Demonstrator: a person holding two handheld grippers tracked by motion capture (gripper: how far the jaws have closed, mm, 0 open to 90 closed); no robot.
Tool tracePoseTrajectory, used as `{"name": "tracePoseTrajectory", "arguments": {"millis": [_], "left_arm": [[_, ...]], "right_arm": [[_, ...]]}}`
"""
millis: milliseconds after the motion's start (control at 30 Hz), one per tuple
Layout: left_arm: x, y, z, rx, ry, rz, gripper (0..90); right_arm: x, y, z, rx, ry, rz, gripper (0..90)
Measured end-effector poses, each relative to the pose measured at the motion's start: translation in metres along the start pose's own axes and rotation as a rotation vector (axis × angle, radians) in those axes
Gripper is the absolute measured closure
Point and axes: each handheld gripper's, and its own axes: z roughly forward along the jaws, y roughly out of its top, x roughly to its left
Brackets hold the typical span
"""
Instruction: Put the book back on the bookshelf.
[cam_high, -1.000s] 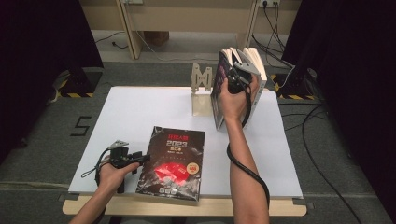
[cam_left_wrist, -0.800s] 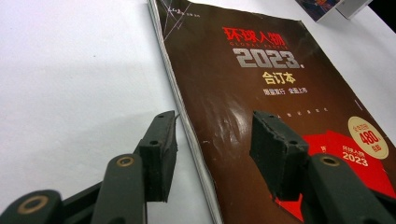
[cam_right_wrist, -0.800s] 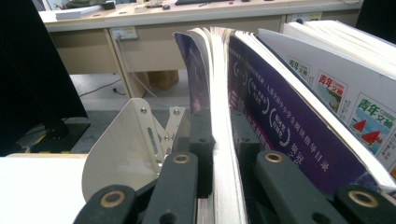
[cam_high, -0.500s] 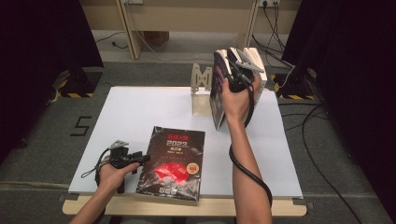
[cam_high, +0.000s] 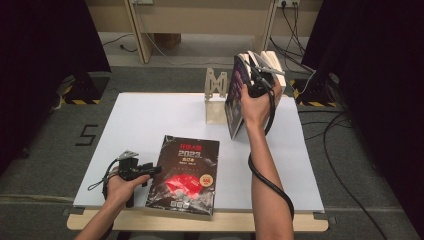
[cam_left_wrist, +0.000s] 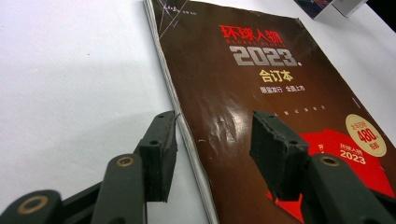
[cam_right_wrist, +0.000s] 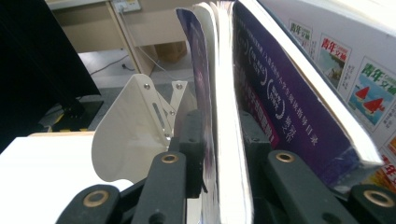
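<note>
The purple-covered magazine (cam_high: 235, 100) stands upright near the tabletop's far right edge, pinched through its floppy white pages by your right gripper (cam_high: 258, 86), whose jaws have just been closing a little, so keep it vertical and press it against the stiffer books (cam_high: 270, 62) behind. The cream bookend (cam_high: 216, 97) is thin bent metal beside it. Your left gripper (cam_high: 145, 171) sits spread astride the spine of the glossy dark magazine (cam_high: 186, 175), flat at the near edge.
</note>
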Motion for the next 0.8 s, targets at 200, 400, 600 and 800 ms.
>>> {"name": "tracePoseTrajectory", "arguments": {"millis": [200, 400, 600, 800], "left_arm": [[0.001, 0.000, 0.000, 0.004, -0.002, 0.001, 49.9], [0.001, 0.000, 0.000, 0.007, -0.003, 0.002, 50.0], [0.002, 0.000, 0.000, 0.005, -0.003, 0.000, 49.9], [0.002, 0.000, -0.001, 0.002, -0.001, 0.000, 49.9]], "right_arm": [[0.000, 0.006, 0.004, 0.033, -0.018, 0.003, 82.8], [0.003, 0.007, 0.004, -0.013, -0.018, -0.014, 83.1], [0.010, 0.010, 0.007, -0.066, -0.036, -0.047, 83.0], [0.011, 0.005, 0.015, -0.069, -0.054, -0.057, 83.0]]}}
